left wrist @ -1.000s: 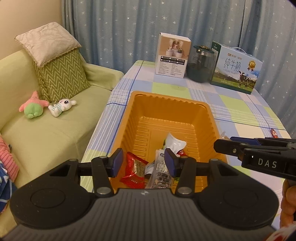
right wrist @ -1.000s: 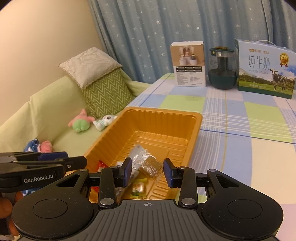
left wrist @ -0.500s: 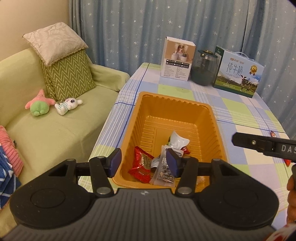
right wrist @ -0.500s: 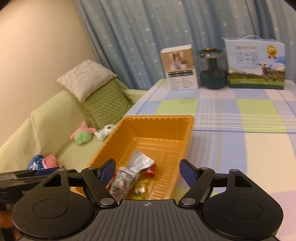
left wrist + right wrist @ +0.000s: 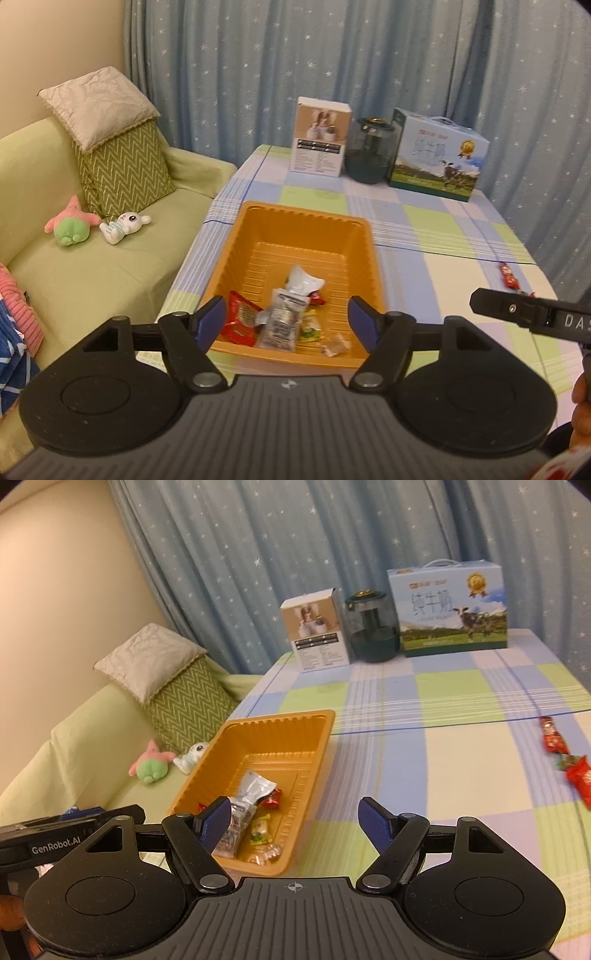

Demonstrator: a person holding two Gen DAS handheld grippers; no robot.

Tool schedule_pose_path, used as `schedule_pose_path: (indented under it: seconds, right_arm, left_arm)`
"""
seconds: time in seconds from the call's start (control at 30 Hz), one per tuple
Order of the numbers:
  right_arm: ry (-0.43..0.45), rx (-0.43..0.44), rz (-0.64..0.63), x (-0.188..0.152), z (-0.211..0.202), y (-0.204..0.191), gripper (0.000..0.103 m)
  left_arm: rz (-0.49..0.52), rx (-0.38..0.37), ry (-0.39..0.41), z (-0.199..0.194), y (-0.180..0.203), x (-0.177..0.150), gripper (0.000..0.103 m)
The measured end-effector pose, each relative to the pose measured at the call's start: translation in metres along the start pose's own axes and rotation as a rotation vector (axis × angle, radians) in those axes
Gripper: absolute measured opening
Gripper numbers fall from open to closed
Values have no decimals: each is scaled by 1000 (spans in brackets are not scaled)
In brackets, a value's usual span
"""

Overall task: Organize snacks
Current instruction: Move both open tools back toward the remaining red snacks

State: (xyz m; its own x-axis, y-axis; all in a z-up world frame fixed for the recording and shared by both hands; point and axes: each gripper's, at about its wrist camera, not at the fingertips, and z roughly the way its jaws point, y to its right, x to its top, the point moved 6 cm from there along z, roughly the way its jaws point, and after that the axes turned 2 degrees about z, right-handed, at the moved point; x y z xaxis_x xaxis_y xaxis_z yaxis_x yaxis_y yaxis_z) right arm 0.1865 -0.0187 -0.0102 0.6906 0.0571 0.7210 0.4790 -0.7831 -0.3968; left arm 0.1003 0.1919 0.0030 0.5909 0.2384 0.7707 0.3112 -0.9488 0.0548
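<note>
The loose red snacks lie near the table's right edge, well apart from the orange tray at its left edge, so the right gripper, fingers apart and empty like the left gripper, whose fingers have just been opening, should swing right and descend low over one wrapper before closing.

A blue star-printed curtain filled the upper frame, meeting a beige wall at the upper left. A light green sofa occupied the left side, bearing a cream cushion stacked on a green zigzag cushion. A checked tablecloth covered the table at centre right. Lighting was warm and dim.
</note>
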Motion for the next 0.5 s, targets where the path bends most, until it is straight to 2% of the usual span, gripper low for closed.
schedule_pose_path:
  seconds: [0.5]
  right_arm:
    - [44, -79, -8, -15, -63, 23, 76]
  left_arm:
    - [39, -80, 55, -34, 62, -9, 87]
